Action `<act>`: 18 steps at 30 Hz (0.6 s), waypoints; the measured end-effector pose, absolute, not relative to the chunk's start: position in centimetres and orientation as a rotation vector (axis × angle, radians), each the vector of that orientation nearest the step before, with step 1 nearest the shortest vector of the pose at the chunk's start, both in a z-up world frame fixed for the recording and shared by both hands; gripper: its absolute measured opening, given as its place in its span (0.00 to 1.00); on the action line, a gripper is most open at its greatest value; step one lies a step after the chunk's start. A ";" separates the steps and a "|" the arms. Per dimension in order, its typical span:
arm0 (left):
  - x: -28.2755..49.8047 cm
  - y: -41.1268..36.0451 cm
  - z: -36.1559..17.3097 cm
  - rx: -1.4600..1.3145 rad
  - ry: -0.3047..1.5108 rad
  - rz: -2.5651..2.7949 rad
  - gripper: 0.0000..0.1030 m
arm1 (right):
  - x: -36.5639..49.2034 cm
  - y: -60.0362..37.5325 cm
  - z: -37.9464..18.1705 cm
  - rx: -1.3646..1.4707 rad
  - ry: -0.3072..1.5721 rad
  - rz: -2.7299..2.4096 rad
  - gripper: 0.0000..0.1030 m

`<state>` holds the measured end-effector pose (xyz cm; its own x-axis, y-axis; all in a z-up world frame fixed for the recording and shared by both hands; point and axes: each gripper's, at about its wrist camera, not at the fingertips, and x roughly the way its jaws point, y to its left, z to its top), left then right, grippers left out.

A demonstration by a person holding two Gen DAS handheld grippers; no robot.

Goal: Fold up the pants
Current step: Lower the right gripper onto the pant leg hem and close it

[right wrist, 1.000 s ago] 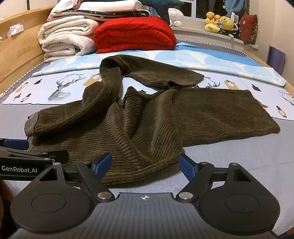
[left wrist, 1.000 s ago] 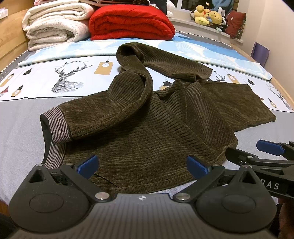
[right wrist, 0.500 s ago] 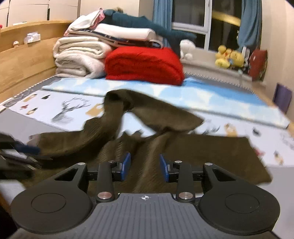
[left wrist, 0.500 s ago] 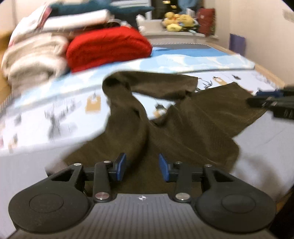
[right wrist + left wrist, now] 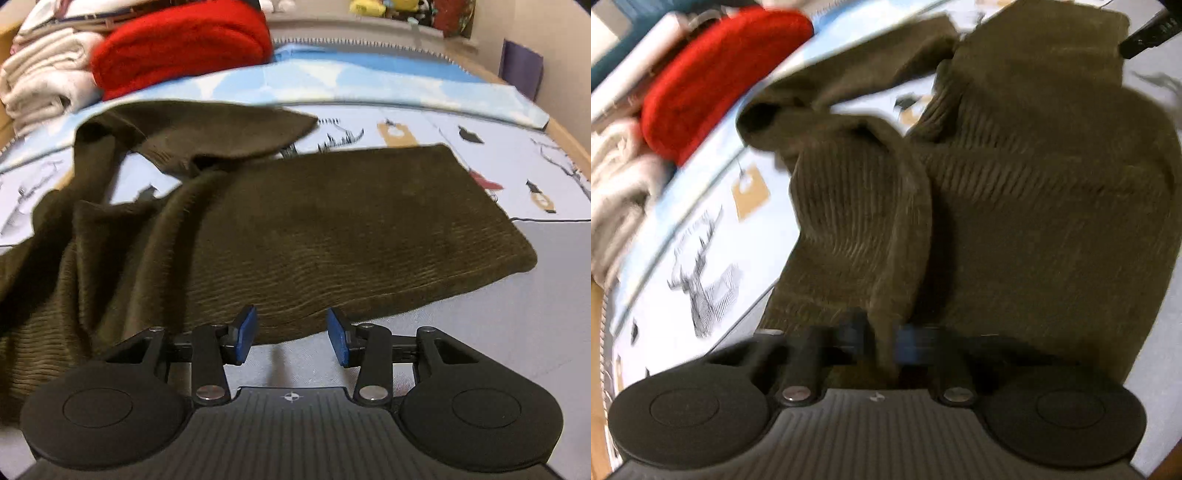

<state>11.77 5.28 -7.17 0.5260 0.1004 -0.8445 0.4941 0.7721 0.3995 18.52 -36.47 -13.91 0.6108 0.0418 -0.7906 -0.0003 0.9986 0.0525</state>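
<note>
Left wrist view: the left gripper (image 5: 877, 341) pinches a raised ridge of the brown corduroy pants (image 5: 1015, 221), though blur softens the contact. Right wrist view: the right gripper (image 5: 291, 334) is spread and empty, just short of the near hem of the pants (image 5: 314, 236). We judge the leg's long axis runs crosswise ahead of it on the bed (image 5: 517, 332).
</note>
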 end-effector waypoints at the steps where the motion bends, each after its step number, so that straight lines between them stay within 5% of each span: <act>1: 12.7 6.6 -6.4 0.638 1.000 -0.241 0.13 | 19.0 -36.7 -14.3 0.039 0.918 0.018 0.43; 4: 15.9 12.3 -3.1 0.524 0.871 0.044 0.14 | 19.4 -37.2 -15.0 0.023 0.944 -0.020 0.43; 8: 18.1 21.6 0.9 0.270 0.718 0.526 0.51 | 20.7 -39.0 -15.7 0.094 0.964 -0.087 0.43; 12: 16.8 26.8 1.2 -0.141 0.829 0.410 0.59 | 21.2 -41.4 -16.2 0.220 0.970 -0.189 0.48; 15: 15.5 27.7 -0.9 -0.298 0.990 0.345 0.76 | 21.5 -43.2 -16.6 0.306 0.957 -0.261 0.50; 18: 13.8 27.7 -5.3 -0.347 1.217 0.298 0.77 | 21.7 -44.8 -17.2 0.386 0.957 -0.332 0.51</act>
<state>13.79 27.67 -5.30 0.3196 0.0378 -0.9468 -0.4039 0.9093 -0.1000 21.68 -44.82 -17.24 0.5349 -0.1037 -0.8386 0.4382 0.8826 0.1704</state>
